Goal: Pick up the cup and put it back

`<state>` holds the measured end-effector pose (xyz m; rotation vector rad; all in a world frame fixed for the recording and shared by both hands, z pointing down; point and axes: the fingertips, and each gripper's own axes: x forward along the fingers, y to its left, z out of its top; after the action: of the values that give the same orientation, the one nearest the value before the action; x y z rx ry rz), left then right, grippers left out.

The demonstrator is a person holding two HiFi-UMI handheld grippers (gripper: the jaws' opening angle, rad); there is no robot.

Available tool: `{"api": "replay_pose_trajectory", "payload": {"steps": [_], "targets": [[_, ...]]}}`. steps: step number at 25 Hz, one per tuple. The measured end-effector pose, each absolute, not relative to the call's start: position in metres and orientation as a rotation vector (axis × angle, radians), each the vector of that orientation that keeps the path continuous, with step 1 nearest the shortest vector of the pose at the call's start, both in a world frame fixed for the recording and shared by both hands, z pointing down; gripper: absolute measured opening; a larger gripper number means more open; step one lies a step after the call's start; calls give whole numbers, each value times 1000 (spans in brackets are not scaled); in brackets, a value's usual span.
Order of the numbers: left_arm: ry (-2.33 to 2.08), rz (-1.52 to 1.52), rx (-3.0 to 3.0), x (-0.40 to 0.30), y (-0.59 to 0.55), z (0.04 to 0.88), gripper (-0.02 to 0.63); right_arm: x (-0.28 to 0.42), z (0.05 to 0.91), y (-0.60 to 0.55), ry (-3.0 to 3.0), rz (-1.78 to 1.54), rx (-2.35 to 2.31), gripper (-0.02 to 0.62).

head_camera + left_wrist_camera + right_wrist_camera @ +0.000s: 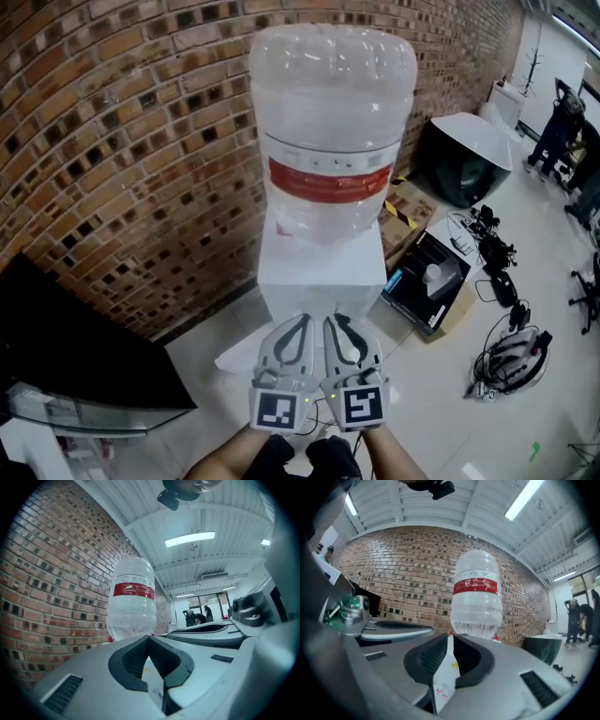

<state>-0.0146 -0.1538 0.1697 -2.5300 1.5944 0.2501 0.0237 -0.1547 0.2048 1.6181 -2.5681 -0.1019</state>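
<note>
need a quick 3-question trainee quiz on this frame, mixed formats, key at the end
1. True or false: the band on the water bottle is blue.
2. What sits between the pads of the right claw? A) nothing B) a flat white paper cup C) a cable
3. In the head view, what stands behind the dispenser?
Key: 1 false, the band is red. 2 B. 3 a brick wall.
</note>
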Motion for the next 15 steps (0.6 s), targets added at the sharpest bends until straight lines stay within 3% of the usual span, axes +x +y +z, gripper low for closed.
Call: {"api": "replay_pose_trajectory", "payload": {"steps": [13, 15], "targets": [[1606, 219, -2568, -11, -175, 367, 0, 25, 402, -175, -2545, -76, 1605, 44], [1611, 224, -2578, -13, -179, 401, 25, 24, 437, -178, -2540, -60, 1595, 44]]}}
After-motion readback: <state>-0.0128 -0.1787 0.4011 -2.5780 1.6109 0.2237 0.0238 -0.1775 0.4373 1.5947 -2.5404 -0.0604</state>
